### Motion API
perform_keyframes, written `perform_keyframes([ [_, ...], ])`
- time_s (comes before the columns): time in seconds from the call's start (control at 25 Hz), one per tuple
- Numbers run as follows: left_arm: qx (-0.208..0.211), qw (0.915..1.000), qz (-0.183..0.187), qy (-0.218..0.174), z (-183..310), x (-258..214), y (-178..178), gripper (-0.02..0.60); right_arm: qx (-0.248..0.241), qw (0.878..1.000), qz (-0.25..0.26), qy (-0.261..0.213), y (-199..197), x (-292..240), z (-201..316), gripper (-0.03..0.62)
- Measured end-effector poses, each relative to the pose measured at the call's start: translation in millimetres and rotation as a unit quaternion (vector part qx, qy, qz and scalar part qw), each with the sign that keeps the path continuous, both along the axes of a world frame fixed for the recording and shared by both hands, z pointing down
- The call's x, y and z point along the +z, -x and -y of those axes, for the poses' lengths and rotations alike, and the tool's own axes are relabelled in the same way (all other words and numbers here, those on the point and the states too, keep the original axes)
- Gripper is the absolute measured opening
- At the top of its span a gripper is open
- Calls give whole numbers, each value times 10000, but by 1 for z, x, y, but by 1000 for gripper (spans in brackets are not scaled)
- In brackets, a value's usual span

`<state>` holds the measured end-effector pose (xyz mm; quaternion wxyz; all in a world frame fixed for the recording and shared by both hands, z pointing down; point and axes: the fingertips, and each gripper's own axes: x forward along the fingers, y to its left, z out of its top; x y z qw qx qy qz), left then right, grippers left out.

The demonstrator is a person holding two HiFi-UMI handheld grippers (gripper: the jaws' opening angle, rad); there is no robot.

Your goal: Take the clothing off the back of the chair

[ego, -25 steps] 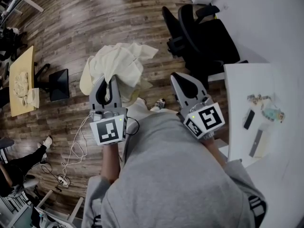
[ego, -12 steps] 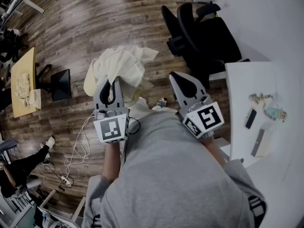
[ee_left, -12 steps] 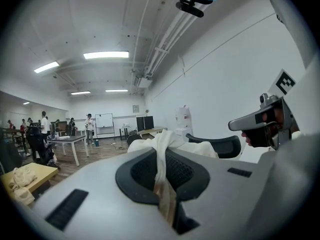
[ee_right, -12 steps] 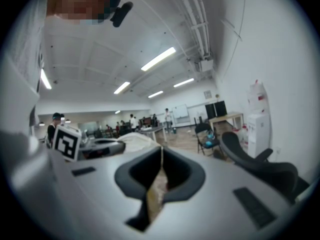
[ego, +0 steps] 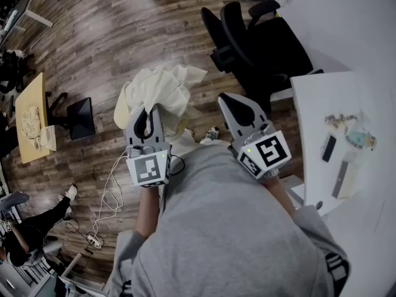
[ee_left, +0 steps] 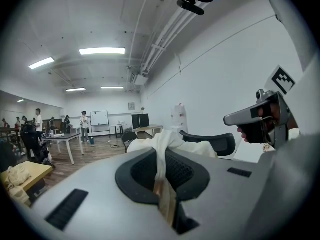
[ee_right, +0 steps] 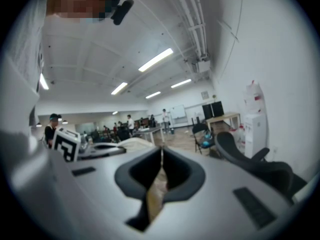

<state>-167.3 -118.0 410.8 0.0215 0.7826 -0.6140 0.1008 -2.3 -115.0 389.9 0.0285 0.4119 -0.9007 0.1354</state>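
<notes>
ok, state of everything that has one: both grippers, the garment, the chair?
left gripper: shut on cream garment.
right gripper: shut, empty.
cream garment: bunched, hanging from left gripper, off the chair.
black office chair: upright, back bare.

Near end of clothing (ego: 158,89) — hidden behind left gripper (ego: 148,107).
</notes>
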Motion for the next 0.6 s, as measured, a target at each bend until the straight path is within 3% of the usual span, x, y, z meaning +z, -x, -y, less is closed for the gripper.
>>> perform_keyframes([
  [0.6, 16, 10000, 60, 49, 2, 6, -6, 46, -88, 9999, -100, 2, -1, 3, 5, 34],
])
